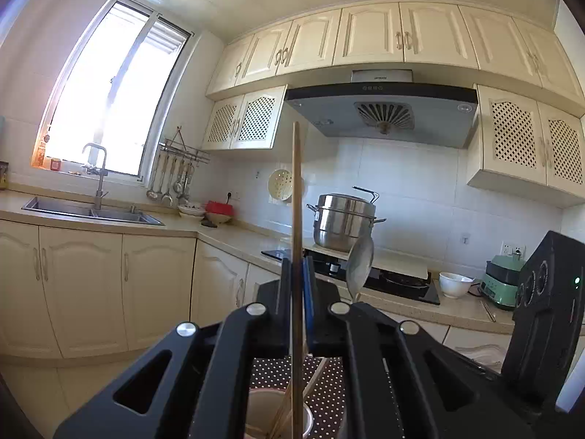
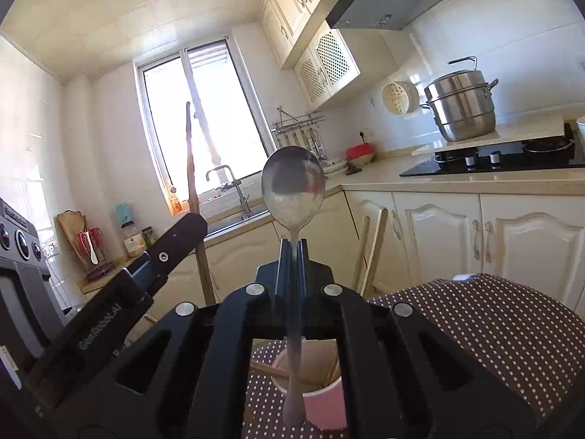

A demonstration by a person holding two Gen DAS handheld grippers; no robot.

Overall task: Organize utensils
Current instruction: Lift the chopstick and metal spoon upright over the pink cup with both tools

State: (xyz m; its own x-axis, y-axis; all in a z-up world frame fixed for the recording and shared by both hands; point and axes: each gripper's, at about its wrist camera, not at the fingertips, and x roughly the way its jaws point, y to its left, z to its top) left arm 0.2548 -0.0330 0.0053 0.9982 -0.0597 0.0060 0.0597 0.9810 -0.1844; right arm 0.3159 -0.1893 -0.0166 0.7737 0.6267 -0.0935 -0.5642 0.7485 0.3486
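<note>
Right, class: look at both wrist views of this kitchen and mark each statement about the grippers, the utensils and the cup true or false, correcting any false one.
1. The left gripper is shut on a wooden chopstick. True.
2. The right gripper holds a fork. False: it holds a metal spoon, bowl up.
3. The cup below stands on a dotted cloth. True.
4. The cup is empty. False: chopsticks stand in it.
5. The steamer pot sits in the sink. False: it stands by the stove.

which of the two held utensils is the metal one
The spoon in the right hand-held gripper: shiny metal, bowl up. The left hand-held gripper holds a wooden chopstick.
</note>
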